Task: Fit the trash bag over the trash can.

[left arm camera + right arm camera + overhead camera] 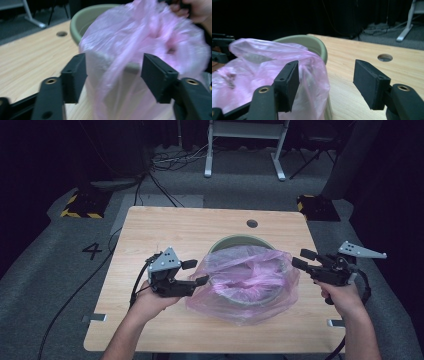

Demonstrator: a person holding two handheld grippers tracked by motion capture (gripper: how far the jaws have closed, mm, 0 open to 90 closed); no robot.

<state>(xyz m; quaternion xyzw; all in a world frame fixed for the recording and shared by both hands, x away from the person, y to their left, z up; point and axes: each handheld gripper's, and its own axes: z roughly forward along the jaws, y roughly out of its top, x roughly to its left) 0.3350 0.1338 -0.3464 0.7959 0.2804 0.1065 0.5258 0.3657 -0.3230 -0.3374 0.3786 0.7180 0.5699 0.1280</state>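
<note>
Hands are reaching in from the near edge, each holding a gripper level above the table point(150, 230). On the left gripper point(196, 272) the jaws are standing apart, just beside the pink plastic bag point(245, 280); the right gripper point(300, 258) is hovering at the bag's other side, jaws also apart. The crumpled, translucent bag is draping over a grey-green bin point(240, 241) sitting mid-table. Dark room, grey carpet and cables are lying beyond.
</note>
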